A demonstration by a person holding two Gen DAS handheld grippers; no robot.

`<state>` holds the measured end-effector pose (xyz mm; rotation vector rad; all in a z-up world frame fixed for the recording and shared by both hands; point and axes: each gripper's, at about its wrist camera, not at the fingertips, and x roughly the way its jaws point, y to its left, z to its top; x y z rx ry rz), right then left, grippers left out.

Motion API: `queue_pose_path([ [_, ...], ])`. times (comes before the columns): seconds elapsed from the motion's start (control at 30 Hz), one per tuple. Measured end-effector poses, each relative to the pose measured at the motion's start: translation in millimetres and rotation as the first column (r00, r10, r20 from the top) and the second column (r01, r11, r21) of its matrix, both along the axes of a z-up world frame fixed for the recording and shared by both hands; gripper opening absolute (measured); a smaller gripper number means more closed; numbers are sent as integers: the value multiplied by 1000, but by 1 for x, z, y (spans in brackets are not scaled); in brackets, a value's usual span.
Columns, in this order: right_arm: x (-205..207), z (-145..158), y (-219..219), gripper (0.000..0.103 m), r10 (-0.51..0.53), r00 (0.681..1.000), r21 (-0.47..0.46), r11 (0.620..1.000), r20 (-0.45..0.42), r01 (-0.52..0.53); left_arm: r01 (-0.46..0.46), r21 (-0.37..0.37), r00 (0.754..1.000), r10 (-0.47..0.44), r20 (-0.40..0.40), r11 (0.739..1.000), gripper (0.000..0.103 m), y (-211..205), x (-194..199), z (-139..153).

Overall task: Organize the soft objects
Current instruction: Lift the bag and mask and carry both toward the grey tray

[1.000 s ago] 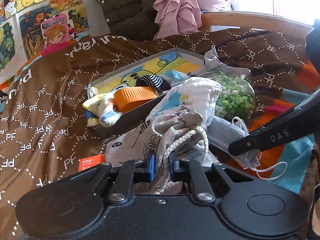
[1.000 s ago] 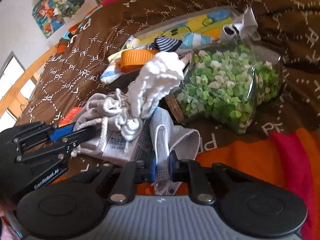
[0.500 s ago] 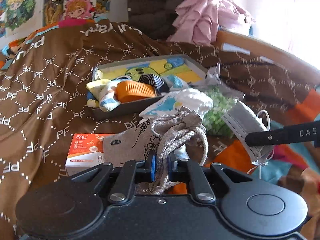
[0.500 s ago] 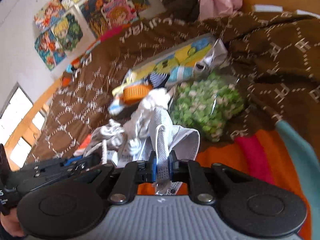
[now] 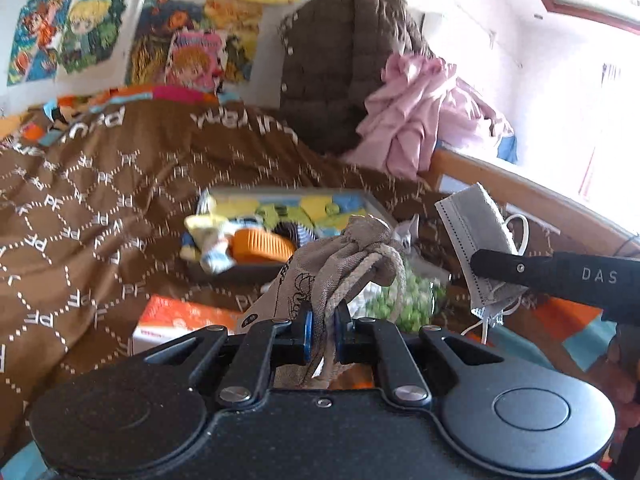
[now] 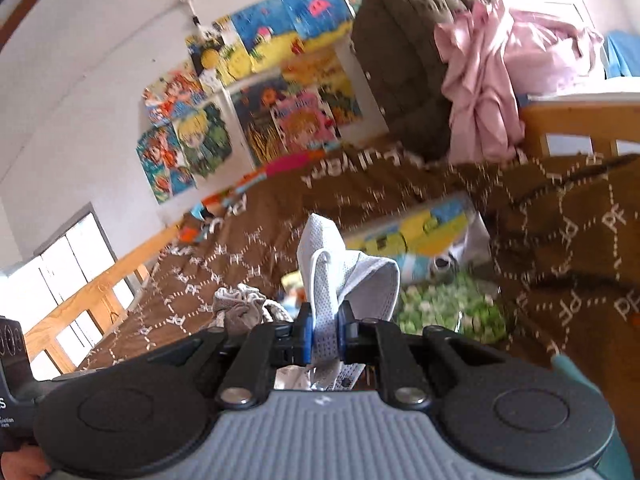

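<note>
Underneath, brown quilt (image 5: 100, 200), postered wall (image 6: 240, 92); left tongs (image 5: 321, 334) pinching drawstring pouch (image 5: 340, 256), right tongs (image 6: 323, 338) pinching mask (image 6: 340, 276)

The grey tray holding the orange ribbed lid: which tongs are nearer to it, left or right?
Left, probably. The left tongs, shut on the beige drawstring pouch, sit just before the grey tray. The right tongs, gripping the grey face mask, are off to its right.

"DAS" on right claw (image 5: 496, 264); "PF" on bedspread (image 5: 100, 184)
</note>
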<state>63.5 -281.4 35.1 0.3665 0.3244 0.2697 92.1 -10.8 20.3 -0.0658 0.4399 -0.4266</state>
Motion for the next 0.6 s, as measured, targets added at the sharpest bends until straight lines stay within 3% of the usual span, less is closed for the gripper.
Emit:
queue_pose_path([
  [0.17, 5, 5, -6, 13, 3, 999, 9, 1000, 36, -3, -24, -28, 999, 25, 39, 999, 11, -4, 4, 12],
  [0.37, 25, 10, -19, 13, -16, 989, 10, 1000, 145, 15, -40, 5, 994, 39, 103, 999, 11, -22, 23, 25],
  [0.5, 52, 14, -30, 13, -21, 975, -11, 1000, 222, 24, -42, 4, 989, 42, 139, 999, 11, -43, 49, 33],
  [0.6, 81, 17, -43, 13, -40, 968, 25, 999, 249, 35, -45, -21, 989, 48, 142, 999, 11, -61, 80, 36],
])
